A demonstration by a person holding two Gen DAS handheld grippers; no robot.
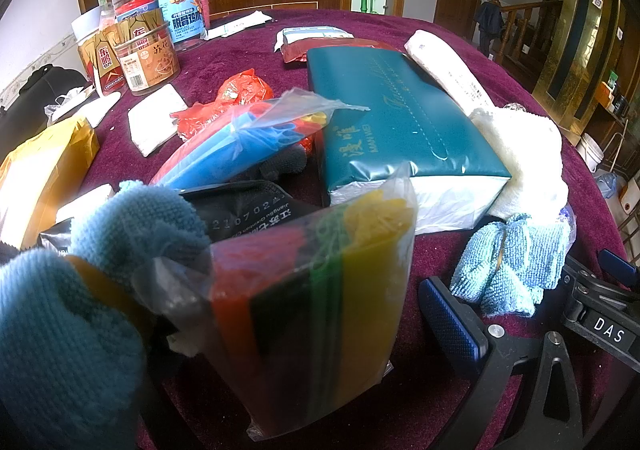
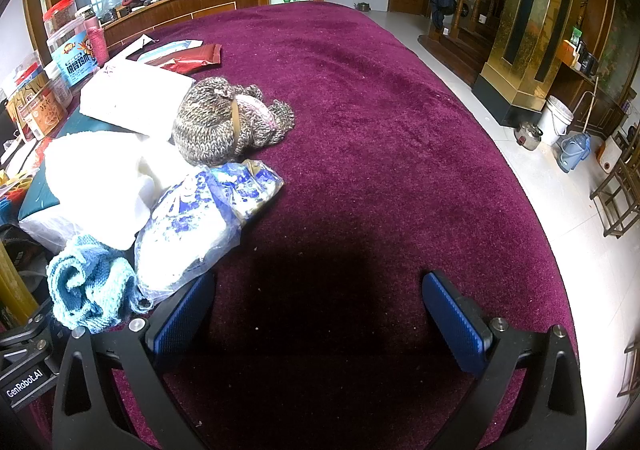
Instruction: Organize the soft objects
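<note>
sponge pack (image 1: 316,286) sits between the left gripper (image 1: 256,314) fingers — grip unclear; right gripper (image 2: 320,314) spread wide, empty.

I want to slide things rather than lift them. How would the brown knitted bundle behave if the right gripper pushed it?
The brown knitted bundle looks soft, so it would probably squash before it moves. The plush tablecloth likely drags on the yarn. A band around its middle may keep it from unrolling.

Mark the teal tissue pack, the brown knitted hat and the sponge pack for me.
teal tissue pack (image 1: 400,117), left wrist view, middle of its top face.
brown knitted hat (image 2: 216,121), right wrist view, its rounded crown.
sponge pack (image 1: 320,282), left wrist view, the green and yellow sponges.
</note>
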